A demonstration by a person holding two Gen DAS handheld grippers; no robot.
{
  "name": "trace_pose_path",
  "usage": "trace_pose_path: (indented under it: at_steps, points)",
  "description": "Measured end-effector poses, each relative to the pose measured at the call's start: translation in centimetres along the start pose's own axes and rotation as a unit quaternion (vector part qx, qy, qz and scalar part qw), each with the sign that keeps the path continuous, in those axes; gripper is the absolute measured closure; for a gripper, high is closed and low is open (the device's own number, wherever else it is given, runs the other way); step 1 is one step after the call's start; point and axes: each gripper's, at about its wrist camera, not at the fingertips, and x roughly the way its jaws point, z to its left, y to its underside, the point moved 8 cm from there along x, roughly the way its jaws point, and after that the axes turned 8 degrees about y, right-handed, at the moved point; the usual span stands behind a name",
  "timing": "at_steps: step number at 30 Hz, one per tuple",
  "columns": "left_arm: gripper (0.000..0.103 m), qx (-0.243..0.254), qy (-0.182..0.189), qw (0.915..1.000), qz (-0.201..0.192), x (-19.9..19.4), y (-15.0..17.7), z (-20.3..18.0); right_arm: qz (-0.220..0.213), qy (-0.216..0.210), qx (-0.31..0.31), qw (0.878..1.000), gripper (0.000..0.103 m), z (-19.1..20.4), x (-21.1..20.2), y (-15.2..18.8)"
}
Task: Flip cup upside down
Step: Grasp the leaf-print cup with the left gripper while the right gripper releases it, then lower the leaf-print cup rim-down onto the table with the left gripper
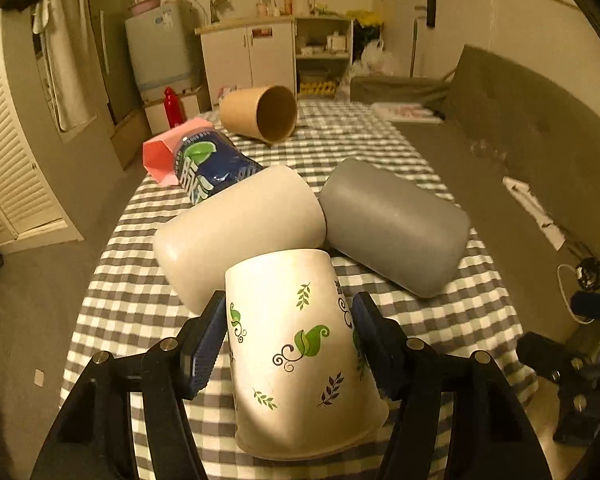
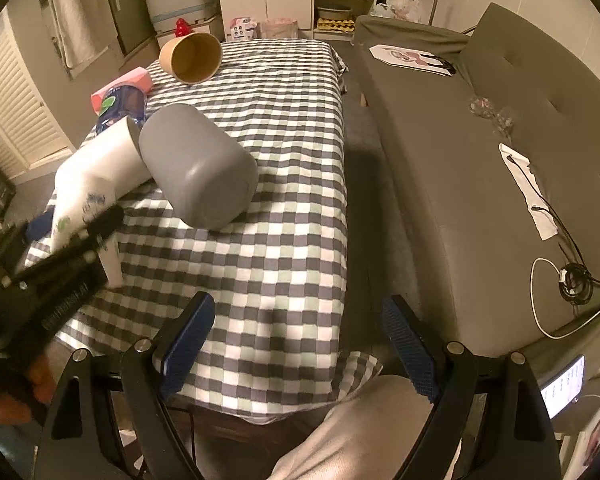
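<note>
A white paper cup with green leaf prints (image 1: 300, 352) stands upside down, a little tilted, between the pads of my left gripper (image 1: 290, 344), which is shut on it just above the checked tablecloth (image 1: 140, 304). It also shows blurred in the right wrist view (image 2: 80, 208), held by the left gripper (image 2: 72, 240). My right gripper (image 2: 300, 344) is open and empty above the table's near edge.
A cream cup (image 1: 236, 232) and a grey cup (image 1: 392, 224) lie on their sides just behind the paper cup. Farther back lie a blue snack bag (image 1: 208, 168), a pink box (image 1: 164, 152) and a brown paper cup (image 1: 260, 114). A grey sofa (image 2: 500, 160) stands to the right.
</note>
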Motion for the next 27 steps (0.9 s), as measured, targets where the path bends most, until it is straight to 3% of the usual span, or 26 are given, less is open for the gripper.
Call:
trace_pose_path:
  at_steps: [8,12,16,22,27]
  points:
    - [0.038,0.024,0.019,0.9992,0.025,-1.4,3.3,-0.9,-0.010,0.003,-0.001,1.000,0.017,0.2,-0.8,-0.4]
    - [0.038,-0.007,0.031,0.9987,0.041,-1.7,4.2,-0.1,-0.012,0.001,-0.004,1.000,0.017,0.6,-1.0,-0.3]
    - [0.038,0.003,0.027,0.9978,0.061,-1.7,5.9,-0.2,-0.015,0.001,-0.007,1.000,0.017,0.7,-1.4,-0.1]
    - [0.038,0.006,0.026,0.9984,0.050,-2.0,6.1,-0.3,-0.015,0.002,-0.004,1.000,0.017,0.4,-1.6,0.4]
    - [0.038,-0.002,0.025,0.9996,0.016,-1.8,3.9,-0.3,-0.011,0.005,-0.003,1.000,0.017,0.2,-1.6,0.9]
